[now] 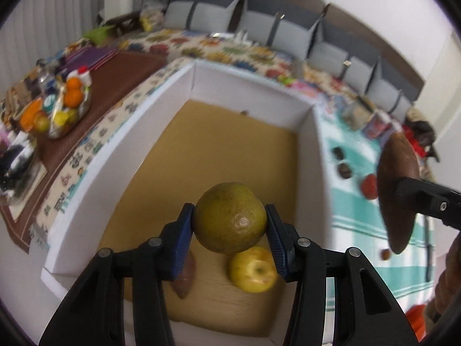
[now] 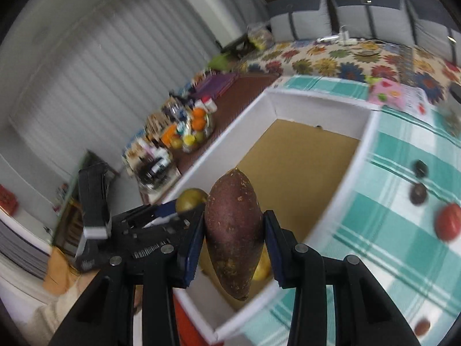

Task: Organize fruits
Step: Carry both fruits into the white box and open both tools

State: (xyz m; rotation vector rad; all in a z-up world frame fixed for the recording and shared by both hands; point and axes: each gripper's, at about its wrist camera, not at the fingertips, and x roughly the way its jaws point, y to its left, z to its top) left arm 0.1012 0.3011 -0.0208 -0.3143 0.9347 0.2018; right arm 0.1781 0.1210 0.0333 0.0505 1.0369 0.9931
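Observation:
My left gripper (image 1: 229,210) is shut on a round green-yellow citrus fruit (image 1: 230,217) and holds it above a white box (image 1: 253,89) with a brown cardboard floor. In the box beneath it lie a yellow apple (image 1: 253,269) and a brown sweet potato (image 1: 184,279), which is half hidden by a finger. My right gripper (image 2: 234,216) is shut on a second, purple-brown sweet potato (image 2: 234,230) over the box's near corner (image 2: 201,311). That sweet potato (image 1: 399,196) also shows at the right of the left wrist view. The citrus (image 2: 190,199) peeks out just left of it in the right wrist view.
A teal checked cloth (image 2: 389,245) right of the box carries a red tomato (image 2: 448,220), two dark round items (image 2: 419,194) and a small brown piece (image 2: 422,325). A bowl of oranges and other fruit (image 1: 69,106) stands on a brown mat at the left. A sofa with grey cushions (image 1: 288,34) runs behind.

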